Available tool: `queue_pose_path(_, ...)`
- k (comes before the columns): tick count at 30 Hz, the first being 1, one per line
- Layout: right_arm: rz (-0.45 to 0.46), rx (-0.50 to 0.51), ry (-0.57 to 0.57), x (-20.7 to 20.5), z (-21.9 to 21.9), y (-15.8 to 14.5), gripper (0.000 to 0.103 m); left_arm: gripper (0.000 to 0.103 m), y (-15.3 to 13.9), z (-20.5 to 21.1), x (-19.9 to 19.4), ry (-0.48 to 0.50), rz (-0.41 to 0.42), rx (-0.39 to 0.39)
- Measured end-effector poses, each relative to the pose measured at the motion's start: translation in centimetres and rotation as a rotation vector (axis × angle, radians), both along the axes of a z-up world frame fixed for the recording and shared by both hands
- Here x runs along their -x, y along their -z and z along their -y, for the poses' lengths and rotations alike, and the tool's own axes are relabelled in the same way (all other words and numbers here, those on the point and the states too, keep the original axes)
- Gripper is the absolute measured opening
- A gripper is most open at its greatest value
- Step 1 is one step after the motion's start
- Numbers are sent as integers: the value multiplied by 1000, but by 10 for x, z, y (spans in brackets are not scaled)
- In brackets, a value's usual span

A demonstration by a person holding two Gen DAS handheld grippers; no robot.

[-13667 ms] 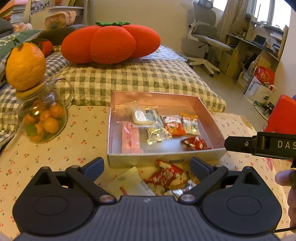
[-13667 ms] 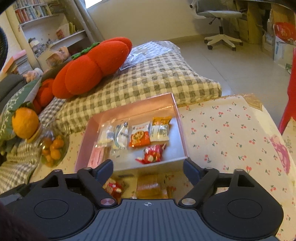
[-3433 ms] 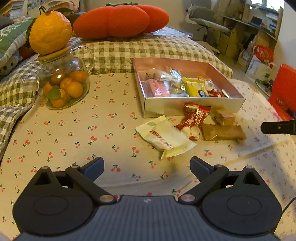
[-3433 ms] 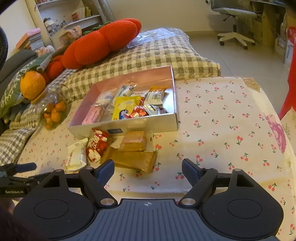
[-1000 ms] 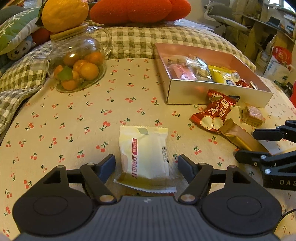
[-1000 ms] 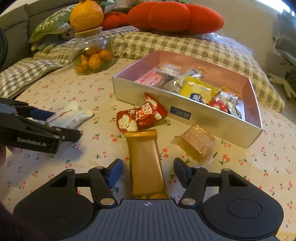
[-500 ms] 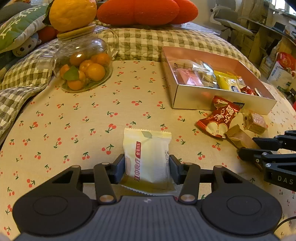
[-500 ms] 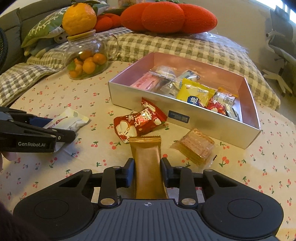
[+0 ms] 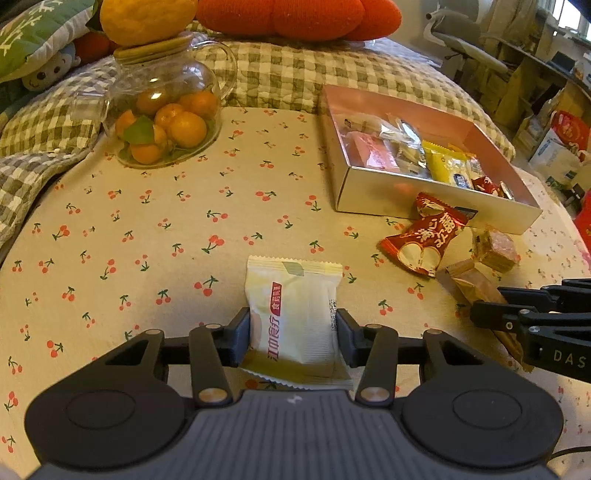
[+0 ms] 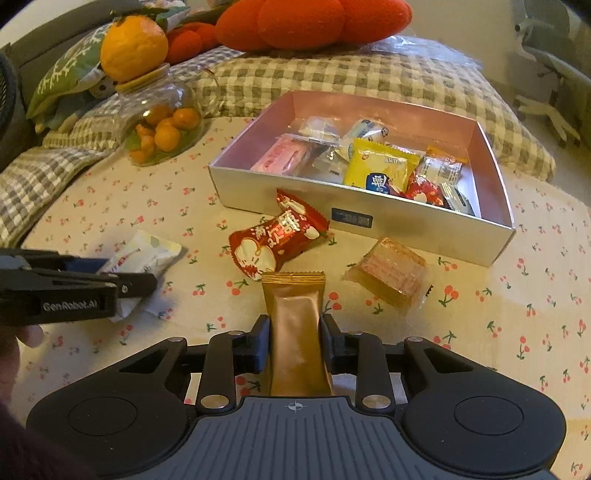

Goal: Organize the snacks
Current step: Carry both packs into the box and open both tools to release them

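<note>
On the tabletop (image 9: 155, 236), covered by a cherry-print cloth, several wrapped snacks are shown beside an open silver box (image 10: 461, 236). The left tongs (image 9: 293, 334) are seen pinching a pale yellow-and-white snack packet (image 9: 295, 314) at its two long edges; the packet lies flat on the cloth, its far end pointing away from the camera. The right tongs (image 10: 294, 345) are seen pinching a slim golden-brown snack bar (image 10: 295, 332), which also rests on the cloth and extends forward toward the box. Both pairs of jaws are pressed against the wrappers, with no gap visible at either side.

Just beyond the bar, a red candy packet with white lettering (image 10: 277, 236) is shown lying against the near wall of the box, and a clear-wrapped square wafer (image 10: 391, 273) lies to its right, near the same wall. Inside the box, a yellow packet (image 10: 380, 166), a pink packet (image 10: 284, 155) and further small wrapped sweets are gathered toward the near side.

To the left of the box, well apart from it, a glass pitcher of small oranges (image 9: 166, 107) is seen, with a large orange fruit (image 9: 144, 18) resting on its lid. A checked quilt (image 9: 295, 74) and a red plush cushion (image 9: 299, 16) are visible behind.
</note>
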State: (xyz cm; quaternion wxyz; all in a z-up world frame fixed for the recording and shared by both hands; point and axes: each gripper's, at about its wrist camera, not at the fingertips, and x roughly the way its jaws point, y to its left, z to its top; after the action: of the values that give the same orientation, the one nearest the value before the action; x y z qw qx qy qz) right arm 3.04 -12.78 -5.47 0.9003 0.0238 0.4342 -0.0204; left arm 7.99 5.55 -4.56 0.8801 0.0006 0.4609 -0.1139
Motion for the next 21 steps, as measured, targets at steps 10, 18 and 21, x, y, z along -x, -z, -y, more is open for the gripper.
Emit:
queue_pose_path(10, -5, -60, 41, 4, 3, -23, 27, 44, -13, -3, 4, 2, -6, 45)
queue_pose_path(18, 34, -125, 84, 6, 15, -51, 27, 44, -28, -2, 3, 7, -2, 92)
queue_pose_path(21, 64, -139, 104, 6, 22, -62, 27, 44, -36, -1, 0, 2, 8, 113)
